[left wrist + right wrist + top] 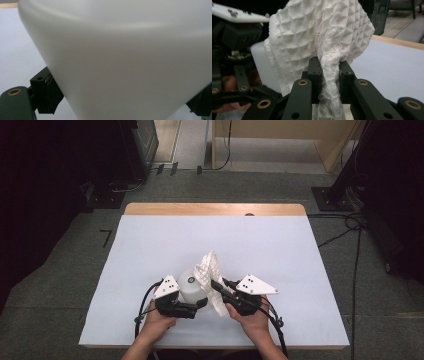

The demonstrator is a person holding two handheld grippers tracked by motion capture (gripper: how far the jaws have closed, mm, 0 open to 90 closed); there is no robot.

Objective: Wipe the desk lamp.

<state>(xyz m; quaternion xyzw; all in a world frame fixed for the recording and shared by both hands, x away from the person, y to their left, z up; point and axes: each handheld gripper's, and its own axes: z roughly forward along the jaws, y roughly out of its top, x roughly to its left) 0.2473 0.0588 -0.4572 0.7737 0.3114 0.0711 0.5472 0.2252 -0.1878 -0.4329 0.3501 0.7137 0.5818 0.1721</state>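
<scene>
1. The left gripper [192,307] clamps its jaws on the white bottle [190,286], near the tabletop's [150,245] front edge.
2. The right gripper [220,287] pinches the white waffle cloth [210,270] against the bottle.

Light: even, from overhead; table [150,245] bright, room's sides dark | Shadows: faint, soft | Glare: none | Focus: bottle [130,62] up close is a milky blur; cloth [319,37] weave sharp, background soft | High view grainy
</scene>
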